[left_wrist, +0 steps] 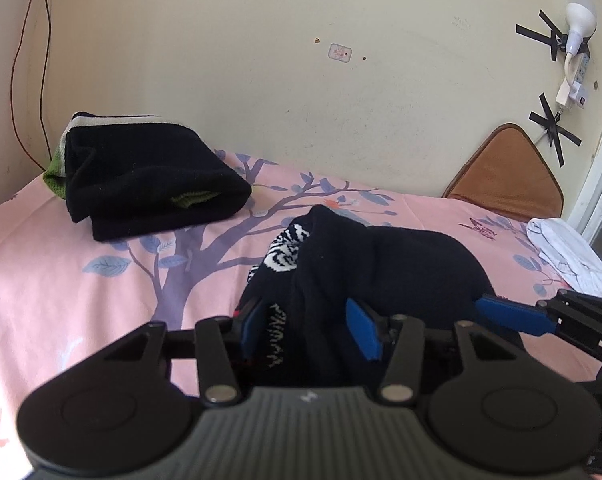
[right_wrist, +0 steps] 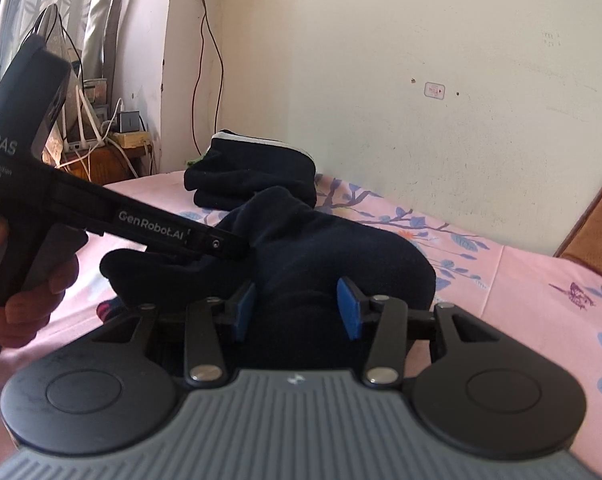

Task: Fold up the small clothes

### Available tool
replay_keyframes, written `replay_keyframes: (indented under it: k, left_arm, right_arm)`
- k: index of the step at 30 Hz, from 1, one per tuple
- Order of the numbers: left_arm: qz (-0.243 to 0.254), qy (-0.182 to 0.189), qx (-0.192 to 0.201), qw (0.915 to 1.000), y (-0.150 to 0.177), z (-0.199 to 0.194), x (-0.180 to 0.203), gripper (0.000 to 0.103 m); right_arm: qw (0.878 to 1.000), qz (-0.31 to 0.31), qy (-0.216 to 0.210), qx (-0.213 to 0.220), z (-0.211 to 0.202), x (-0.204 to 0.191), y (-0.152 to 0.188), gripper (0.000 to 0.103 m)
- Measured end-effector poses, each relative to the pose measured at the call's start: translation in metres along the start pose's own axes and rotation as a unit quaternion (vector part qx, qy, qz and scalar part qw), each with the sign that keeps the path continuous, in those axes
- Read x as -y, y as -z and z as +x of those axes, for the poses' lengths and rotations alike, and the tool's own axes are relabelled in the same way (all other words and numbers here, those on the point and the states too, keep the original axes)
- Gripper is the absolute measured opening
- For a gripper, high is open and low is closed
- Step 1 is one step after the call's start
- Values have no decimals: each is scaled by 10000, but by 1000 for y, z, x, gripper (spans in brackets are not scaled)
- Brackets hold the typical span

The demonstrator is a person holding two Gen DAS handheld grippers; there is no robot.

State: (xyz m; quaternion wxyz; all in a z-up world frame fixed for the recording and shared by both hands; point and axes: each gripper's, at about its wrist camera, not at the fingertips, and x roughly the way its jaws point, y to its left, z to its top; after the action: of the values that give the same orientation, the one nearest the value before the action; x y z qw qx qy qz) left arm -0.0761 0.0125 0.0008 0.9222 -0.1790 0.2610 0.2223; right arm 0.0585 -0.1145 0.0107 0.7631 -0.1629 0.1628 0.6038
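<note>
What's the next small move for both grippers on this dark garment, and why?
Probably close both grippers on the cloth. The left gripper and right gripper each straddle the bunched dark garment with jaws apart, so neither grips it, and it isn't folded like the stack behind.

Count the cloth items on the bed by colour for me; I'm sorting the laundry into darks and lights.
Black or dark: 2, the folded pile near the wall and the loose garment between the grippers.
White: 1, the crumpled cloth at the bed's edge.
Brown: 1, the cushion against the wall.
Total: 4
</note>
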Motion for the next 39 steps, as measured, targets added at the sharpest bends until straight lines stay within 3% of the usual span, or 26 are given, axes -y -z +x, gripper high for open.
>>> replay_keyframes:
  k: [1,2,3,5,6,9,12,14,15,18,20,24,29,34,39]
  left_arm:
    - [-33,47,37,10000,-2,-6,-3,48]
    - [-64,43,132,9999,-2,-13,-8,58]
    - [-116,0,247,9996,-2,-21,-14,82]
    - [-363,56,410,9985,-2,-33,-29,102]
    - [-496,208,379,9978,-2,-36,-37,103]
    - [-956,600,108,9936,-2,-32,-56,103]
    - [-1370,981,-217,9855,2,-16,-64,103]
    - [-1581,1351,-422,9772,6,-3,-64,103]
    - [-1616,1450,-510,9748,7,3,-62,103]
    - [-1508,1277,-668,9780,9,16,-54,103]
    - [-1612,1387,-873,9732,11,23,-53,103]
    - [-1432,1353,-871,9765,13,21,-49,103]
    - [-1266,1528,-864,9763,13,20,-54,103]
    - [-920,1558,-807,9802,16,19,-50,103]
    - [-887,1519,-586,9827,23,15,-49,103]
  right_arm:
    - [10000,4,-25,42,-6,2,-2,49]
    - [9998,122,-87,146,-15,7,-4,50]
    - [9990,316,-135,282,-25,13,-5,54]
    - [9949,825,-112,562,-45,31,-4,75]
    - [9909,1170,-80,658,-54,43,-1,84]
    - [9688,2390,-333,570,-62,81,13,86]
    - [9323,3527,-759,256,-52,108,34,86]
    - [9195,3816,-940,72,-43,111,41,86]
    - [9187,3823,-989,9,-39,109,42,86]
    - [9262,3615,-1058,-197,-27,96,39,86]
    - [9269,3546,-1181,-340,-18,91,38,86]
    - [9293,3407,-1313,-559,-1,85,35,86]
    - [9198,3595,-1449,-608,15,88,37,94]
    - [9229,3524,-1444,-566,12,87,38,94]
    - [9288,3394,-1390,-537,13,84,37,96]
